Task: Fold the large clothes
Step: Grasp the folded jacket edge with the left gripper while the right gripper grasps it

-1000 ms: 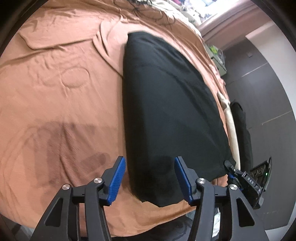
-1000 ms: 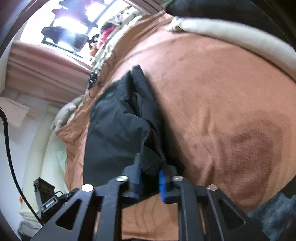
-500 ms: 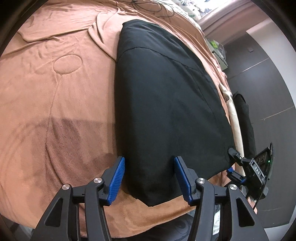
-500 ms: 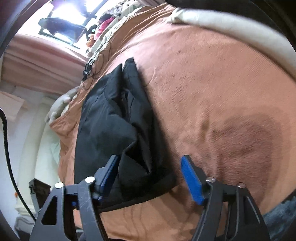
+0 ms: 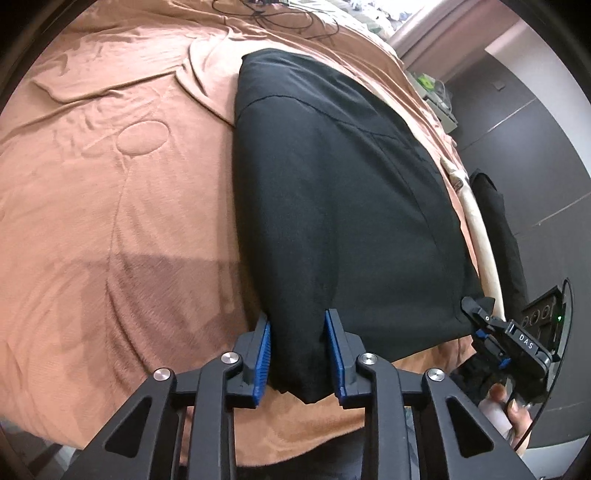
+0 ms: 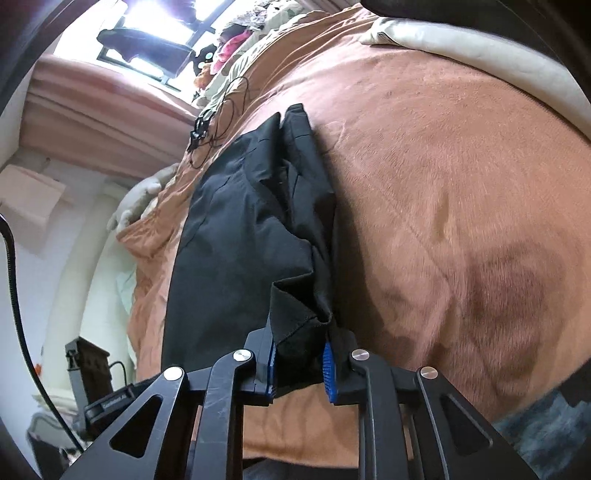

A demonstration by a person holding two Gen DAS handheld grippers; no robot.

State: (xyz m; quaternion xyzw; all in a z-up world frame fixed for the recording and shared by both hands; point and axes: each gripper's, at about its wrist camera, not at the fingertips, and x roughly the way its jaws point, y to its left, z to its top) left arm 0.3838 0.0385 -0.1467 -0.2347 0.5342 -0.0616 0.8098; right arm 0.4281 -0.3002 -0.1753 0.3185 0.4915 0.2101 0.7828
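A large black garment (image 5: 332, 184) lies folded lengthwise on an orange-brown bed cover (image 5: 110, 184). My left gripper (image 5: 296, 317) is at its near left corner; the jaws are closing, and the blue pads squeeze the cloth between them. In the right wrist view the same garment (image 6: 240, 240) runs away from me, its near hem bunched up. My right gripper (image 6: 299, 343) is closing too, with that bunched hem pinched between its pads. The right gripper (image 5: 471, 310) also shows in the left wrist view, at the garment's near right corner.
Black cables (image 5: 266, 14) lie at the bed's far end. A cream bolster (image 5: 480, 240) and another dark cloth (image 5: 498, 229) run along the right edge. A person's hand (image 5: 517, 410) holds the right tool. A window (image 6: 147, 44) and piled clothes (image 6: 236, 37) are beyond.
The left jaws, wide apart before, have narrowed onto the garment's corner. The right jaws opened wide half a second ago and have come together again on the bunched hem.
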